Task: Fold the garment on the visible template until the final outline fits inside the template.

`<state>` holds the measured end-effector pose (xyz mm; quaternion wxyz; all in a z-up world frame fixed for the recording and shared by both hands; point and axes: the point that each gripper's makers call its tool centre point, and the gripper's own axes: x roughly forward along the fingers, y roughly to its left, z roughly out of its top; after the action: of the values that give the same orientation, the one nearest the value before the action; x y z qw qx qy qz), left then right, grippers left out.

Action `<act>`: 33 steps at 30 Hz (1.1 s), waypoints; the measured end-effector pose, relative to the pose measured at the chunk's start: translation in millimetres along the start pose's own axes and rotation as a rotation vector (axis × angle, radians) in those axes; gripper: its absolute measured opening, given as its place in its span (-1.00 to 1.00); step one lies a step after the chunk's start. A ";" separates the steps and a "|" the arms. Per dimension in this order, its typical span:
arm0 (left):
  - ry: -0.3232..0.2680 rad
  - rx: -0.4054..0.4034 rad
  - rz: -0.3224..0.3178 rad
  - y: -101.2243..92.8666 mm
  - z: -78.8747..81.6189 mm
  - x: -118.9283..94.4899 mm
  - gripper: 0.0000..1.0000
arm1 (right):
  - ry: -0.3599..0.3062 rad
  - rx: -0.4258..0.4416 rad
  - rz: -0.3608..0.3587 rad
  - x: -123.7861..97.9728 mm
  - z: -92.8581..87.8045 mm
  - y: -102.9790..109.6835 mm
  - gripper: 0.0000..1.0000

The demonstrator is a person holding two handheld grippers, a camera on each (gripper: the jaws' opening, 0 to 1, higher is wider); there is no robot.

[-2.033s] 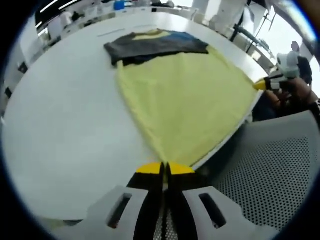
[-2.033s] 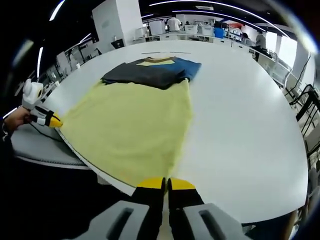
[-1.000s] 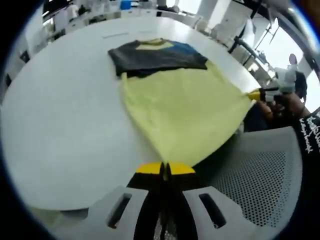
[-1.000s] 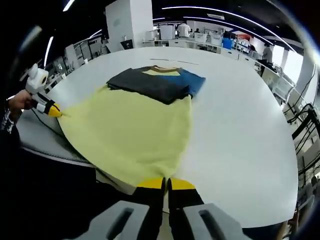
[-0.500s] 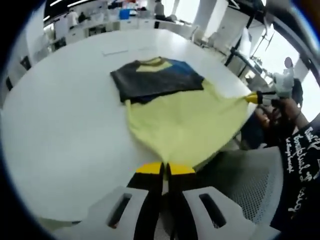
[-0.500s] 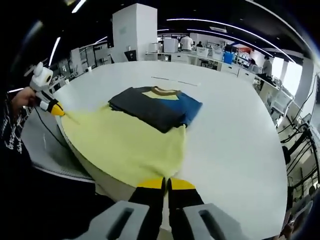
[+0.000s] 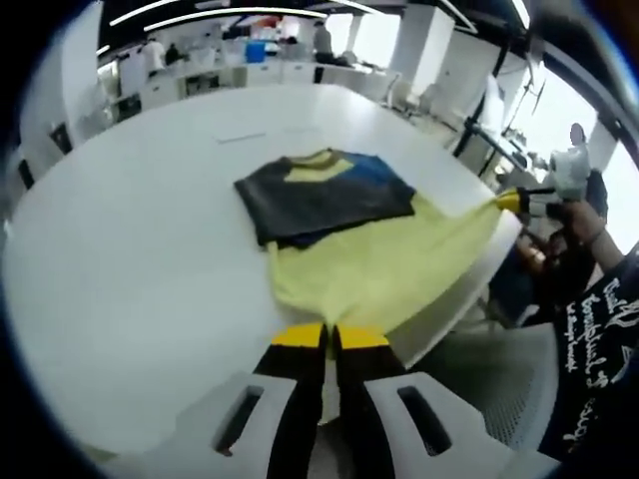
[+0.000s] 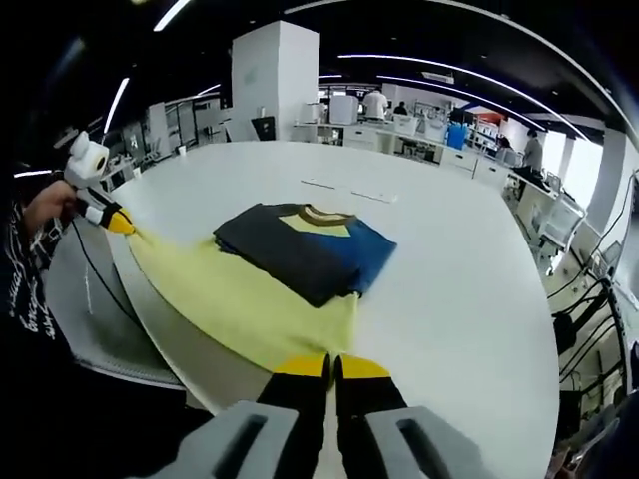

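The left gripper (image 7: pixel 327 337) has its yellow-tipped jaws pressed together on one corner of the yellow hem of the garment (image 7: pixel 374 264), and the right gripper (image 8: pixel 329 366) pinches the other hem corner the same way, jaws tight with the cloth between them. From these two corners the yellow lower half of the garment stretches out taut above the near edge of the white table (image 7: pixel 130 239), its far part lying on the tabletop. Farther along, the upper half lies flat on the table with the dark grey and blue sleeves (image 8: pixel 300 251) folded across the chest, a yellow patch and brown collar showing at the neck. In the left gripper view the right gripper appears at the right, held in the person's hand (image 7: pixel 574 215), its tip at the cloth's corner; a dark printed sleeve (image 7: pixel 594 339) hangs below. Behind the table, desks and people stand in a lit room.
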<state>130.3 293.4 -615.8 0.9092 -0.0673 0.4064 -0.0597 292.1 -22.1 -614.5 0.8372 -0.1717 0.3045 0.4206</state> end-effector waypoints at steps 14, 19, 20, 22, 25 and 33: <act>-0.117 0.010 0.045 14.1 47.1 -3.5 -1.00 | -0.067 -0.029 -0.022 2.0 39.2 -13.6 -1.00; -0.150 0.009 0.054 19.7 61.8 -4.7 -1.00 | -0.093 -0.054 -0.032 1.8 57.3 -14.2 -1.00; -0.158 0.012 0.055 21.1 65.1 -5.1 -1.00 | -0.097 -0.057 -0.033 1.7 60.0 -14.4 -1.00; -0.170 0.008 0.056 23.6 70.1 -5.7 -1.00 | -0.104 -0.068 -0.036 1.9 66.0 -15.5 -1.00; -0.190 0.007 0.058 26.8 78.8 -7.0 -1.00 | -0.115 -0.083 -0.041 2.4 74.5 -17.0 -1.00; -0.231 0.044 0.082 28.1 103.0 -10.7 -1.00 | -0.152 -0.106 -0.059 4.9 96.9 -24.9 -1.00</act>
<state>201.7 330.5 -544.7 0.9529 -0.0373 0.3000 -0.0233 349.9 18.9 -543.8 0.8597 -0.1922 0.2123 0.4230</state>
